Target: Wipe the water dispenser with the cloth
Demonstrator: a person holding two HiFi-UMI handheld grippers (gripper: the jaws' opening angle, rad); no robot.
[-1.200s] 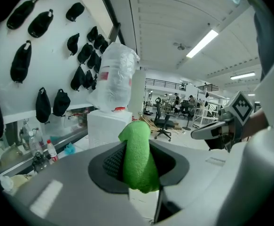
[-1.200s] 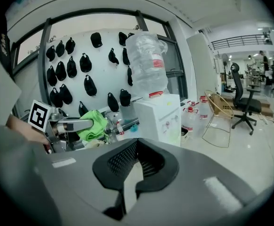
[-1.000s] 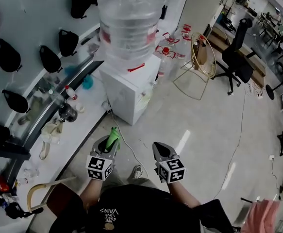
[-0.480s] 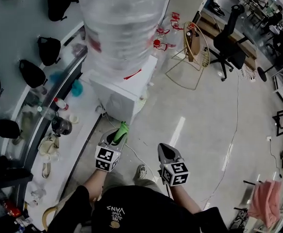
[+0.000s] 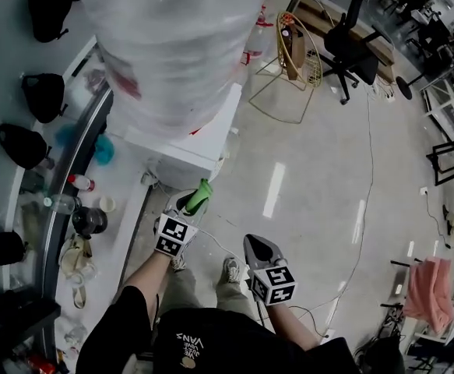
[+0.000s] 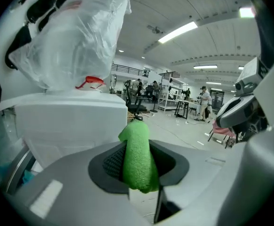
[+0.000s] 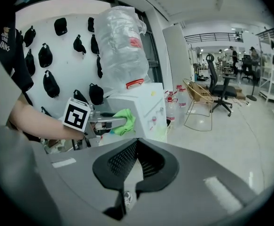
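- Left gripper [image 5: 189, 206] pinches the rolled green cloth [image 6: 137, 160], held close before the water dispenser [image 5: 186, 153]; contact cannot be told.
- Right gripper [image 7: 133, 169] hangs back, jaws pressed together, empty.
- Likely risks: the narrow roll slipping out under rubbing; a hard push rocking the wrapped bottle [image 5: 172, 45].
- The cluttered desk [image 5: 125, 232] crowds the left; open floor [image 5: 312, 193] lies to the right.

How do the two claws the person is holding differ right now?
The left gripper is shut on a green cloth; the right gripper is shut on nothing. The left gripper reaches forward, close to the water dispenser; the right gripper hangs back. Both are grey.
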